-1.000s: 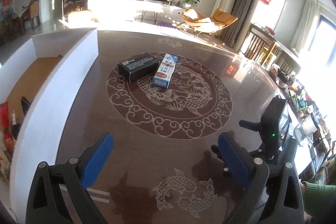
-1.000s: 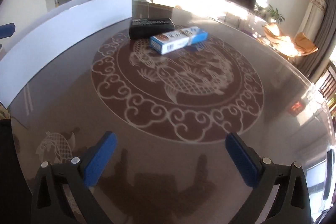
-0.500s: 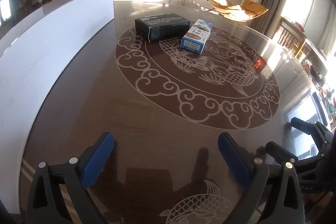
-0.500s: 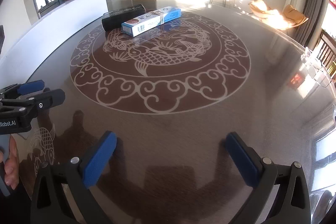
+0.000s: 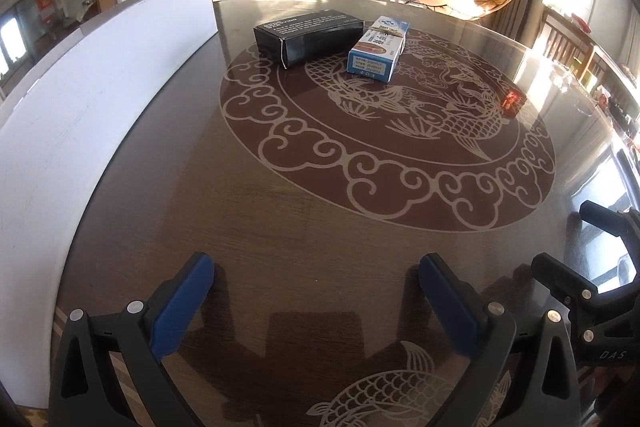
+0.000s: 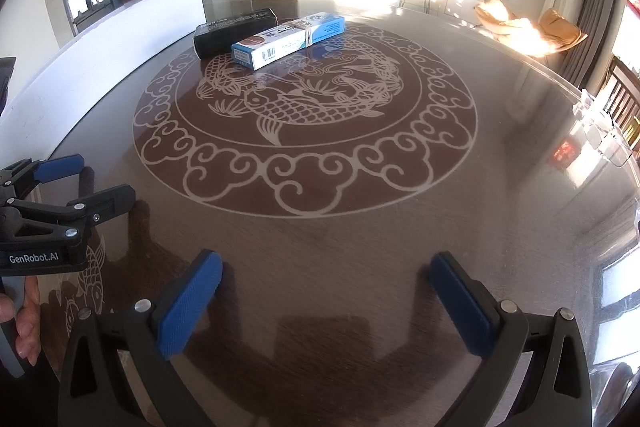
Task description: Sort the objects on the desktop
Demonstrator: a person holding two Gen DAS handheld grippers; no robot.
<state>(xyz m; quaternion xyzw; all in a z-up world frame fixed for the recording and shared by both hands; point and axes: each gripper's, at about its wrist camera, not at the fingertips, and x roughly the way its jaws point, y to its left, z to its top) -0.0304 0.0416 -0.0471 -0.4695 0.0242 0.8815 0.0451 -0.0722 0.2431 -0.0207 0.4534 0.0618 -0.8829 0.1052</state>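
While both tools are hanging low over the near edge of the round table, empty and with jaws spread wide, the two things to be sorted are sitting well apart from them in the upper middle of each frame: a black box and, just beside it on its right, a blue and white box. Judging from this, the step in hand is the approach, and it is probably best done by carrying the left gripper straight ahead toward the black box and the right gripper toward the blue and white box, keeping the jaws wide and lining them up across each box's narrow width rather than its length. Whether the boxes are touching is hard to tell, so sliding one clear first may be wise. A white tray wall is running along the left of the frame and looks like the place they are going. The left view is showing the short end of the blue and white box and the right gripper at the lower right edge; the right view is showing that box's long side with its barcode, and the person's hand gripping the left tool at the lower left.
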